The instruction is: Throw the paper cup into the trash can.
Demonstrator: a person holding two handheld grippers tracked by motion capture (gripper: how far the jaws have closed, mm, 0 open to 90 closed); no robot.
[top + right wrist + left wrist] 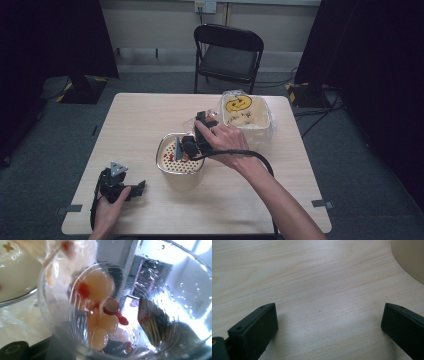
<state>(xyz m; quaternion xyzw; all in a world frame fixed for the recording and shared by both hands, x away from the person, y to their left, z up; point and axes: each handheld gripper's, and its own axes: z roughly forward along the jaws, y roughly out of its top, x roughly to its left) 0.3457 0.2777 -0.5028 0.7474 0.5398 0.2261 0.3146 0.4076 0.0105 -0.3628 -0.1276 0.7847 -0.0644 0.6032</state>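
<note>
High view: right gripper [192, 141] tips a clear plastic cup [196, 124] over the perforated bowl [167, 167], which sits at 6 o'clock from the pumpkin-face tub [260, 120]. Step judged: pouring out the cup's contents; next calls for more tilt, mouth kept over the bowl

Left gripper view: left gripper [329, 325] rests on the table [312, 277], jaws wide apart, nothing between

Right gripper view: jaws clamped on the cup; pale balls [100, 325] and red bits cling inside
</note>
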